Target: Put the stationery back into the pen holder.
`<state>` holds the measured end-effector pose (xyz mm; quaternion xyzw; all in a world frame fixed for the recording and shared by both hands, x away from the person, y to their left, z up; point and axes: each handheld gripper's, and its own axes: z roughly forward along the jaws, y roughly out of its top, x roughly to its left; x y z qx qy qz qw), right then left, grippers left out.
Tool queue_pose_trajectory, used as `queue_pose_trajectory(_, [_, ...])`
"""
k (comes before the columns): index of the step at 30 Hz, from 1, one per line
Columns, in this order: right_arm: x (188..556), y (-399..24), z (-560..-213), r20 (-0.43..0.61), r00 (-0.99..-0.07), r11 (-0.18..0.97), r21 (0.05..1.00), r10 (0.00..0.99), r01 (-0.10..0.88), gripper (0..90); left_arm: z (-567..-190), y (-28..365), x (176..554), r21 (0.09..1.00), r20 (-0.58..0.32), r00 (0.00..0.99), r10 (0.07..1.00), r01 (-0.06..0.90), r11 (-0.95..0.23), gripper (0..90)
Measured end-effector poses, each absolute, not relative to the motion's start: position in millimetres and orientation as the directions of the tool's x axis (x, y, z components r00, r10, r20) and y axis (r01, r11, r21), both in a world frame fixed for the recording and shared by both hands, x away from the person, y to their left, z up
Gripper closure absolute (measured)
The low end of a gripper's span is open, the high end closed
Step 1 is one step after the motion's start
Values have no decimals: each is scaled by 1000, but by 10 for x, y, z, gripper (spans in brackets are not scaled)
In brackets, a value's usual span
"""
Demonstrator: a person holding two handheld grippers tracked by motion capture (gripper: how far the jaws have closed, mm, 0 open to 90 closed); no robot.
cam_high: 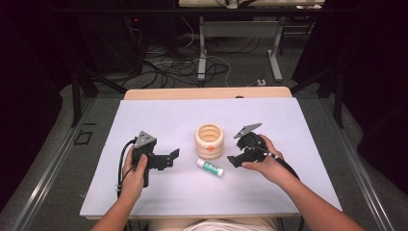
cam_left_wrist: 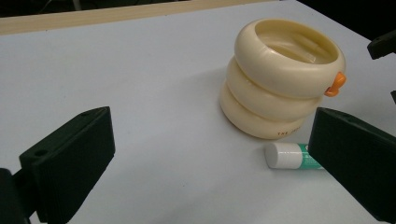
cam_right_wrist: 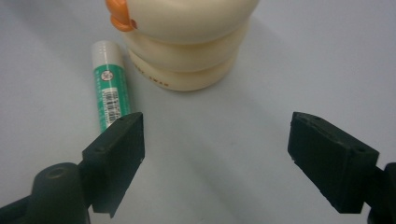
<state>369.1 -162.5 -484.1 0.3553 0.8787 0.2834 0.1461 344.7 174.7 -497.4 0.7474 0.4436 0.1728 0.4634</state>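
Observation:
A cream holder (cam_high: 209,140) made of three stacked rings stands upright mid-table, an orange knob (cam_left_wrist: 336,84) on its rim. A green and white glue stick (cam_high: 210,168) lies flat just in front of it, close to its base. My left gripper (cam_high: 174,159) rests to the left, open, its jaws aimed at the holder (cam_left_wrist: 280,79) and the glue stick (cam_left_wrist: 289,156). My right gripper (cam_high: 235,154) sits to the right of the holder, open, with bare table between its jaws. In the right gripper view the glue stick (cam_right_wrist: 109,88) lies just beyond the left jaw, below the holder (cam_right_wrist: 187,46).
Everything sits on a white board (cam_high: 144,192) with a wooden strip (cam_high: 207,93) along its far edge. Beyond it are metal table legs (cam_high: 202,53) and loose cables (cam_high: 168,65) on the floor. Bare board lies on both sides and toward the front edge.

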Motion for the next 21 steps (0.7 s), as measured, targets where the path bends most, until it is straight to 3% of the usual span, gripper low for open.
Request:
queue_pose_trajectory(14, [3810, -1199, -4758, -6, -762, 684, 445, 648, 578, 268, -4978, 1760, 3451, 844, -165, 546, 821, 509, -169, 6])
queue_pose_trajectory(21, [3779, -1017, -4781, -17, -809, 746, 397, 588, 534, 305, -4978, 1767, 3454, 844, -164, 548, 820, 508, -170, 6])
